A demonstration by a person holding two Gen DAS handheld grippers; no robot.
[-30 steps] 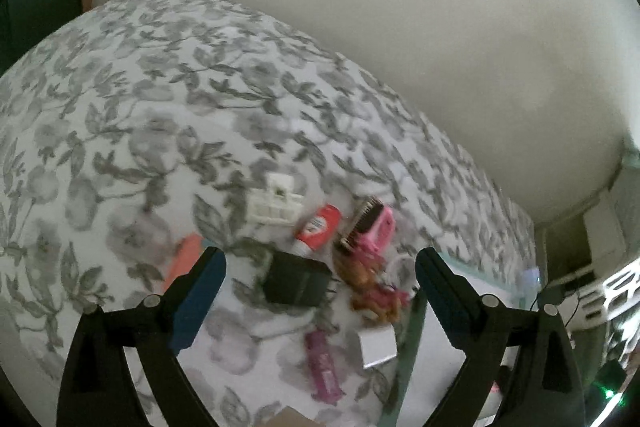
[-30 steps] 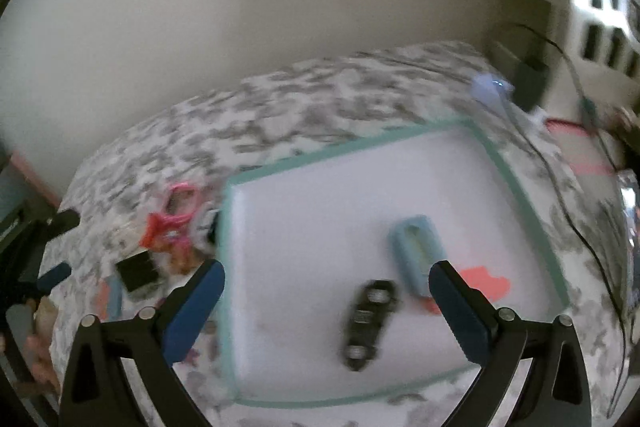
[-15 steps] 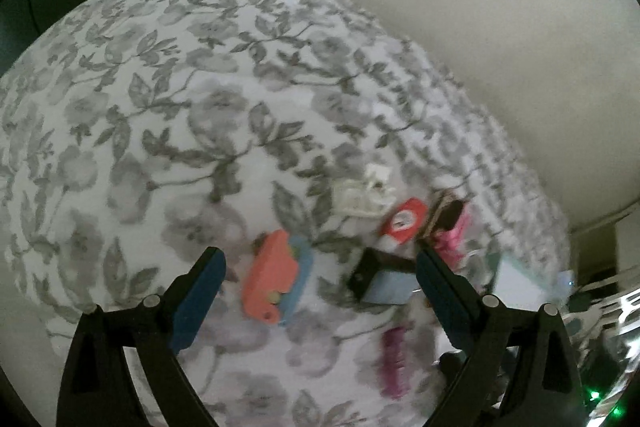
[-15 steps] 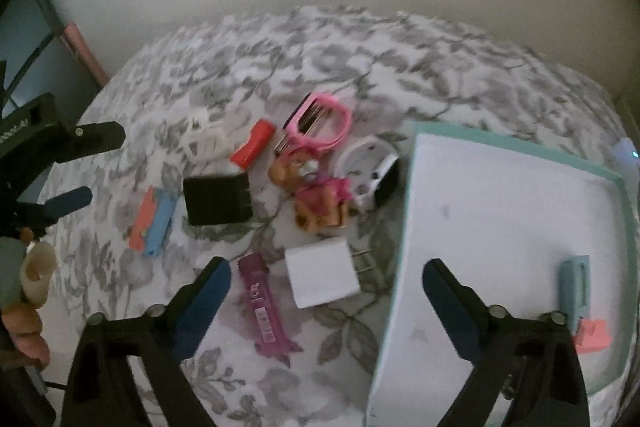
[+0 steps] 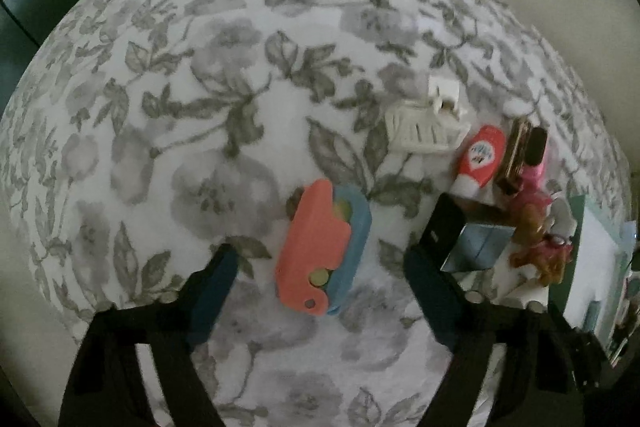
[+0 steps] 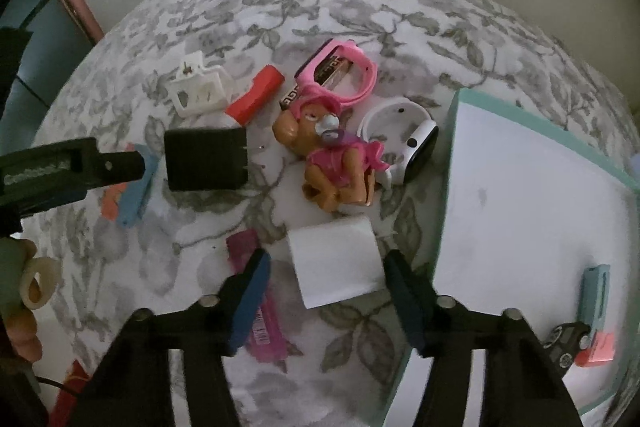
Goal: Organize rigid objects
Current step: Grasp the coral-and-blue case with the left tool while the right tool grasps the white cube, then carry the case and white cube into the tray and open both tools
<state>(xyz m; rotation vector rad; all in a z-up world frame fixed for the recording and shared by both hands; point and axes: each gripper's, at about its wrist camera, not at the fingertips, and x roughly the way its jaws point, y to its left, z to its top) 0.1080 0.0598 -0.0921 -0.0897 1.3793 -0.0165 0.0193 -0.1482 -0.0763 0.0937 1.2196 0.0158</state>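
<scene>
An orange-and-blue folding toy (image 5: 324, 251) lies on the floral bedspread (image 5: 180, 107). My left gripper (image 5: 320, 263) points down over it with the jaws closing; the toy sits between the pads, untouched. In the right wrist view a white charger cube (image 6: 336, 263) lies between the pads of my right gripper (image 6: 326, 267). Its jaws are also closing, with a small gap left on each side. A teal-rimmed white tray (image 6: 540, 131) at the right holds a blue piece (image 6: 596, 295), a black toy car (image 6: 568, 339) and an orange piece (image 6: 598, 349).
Around the cube lie a magenta bar (image 6: 264, 327), a black box (image 6: 206, 159), a brown-and-pink puppy toy (image 6: 332, 163), a white smartwatch (image 6: 404, 135), a pink band (image 6: 344, 75), a red tube (image 6: 256, 95) and a white clip (image 6: 200, 91). A person's hand (image 6: 20, 291) is at the left edge.
The left gripper sank toward the orange-and-blue toy and its jaws narrowed. The right gripper swung from over the tray to the pile, came down around the white cube, and narrowed.
</scene>
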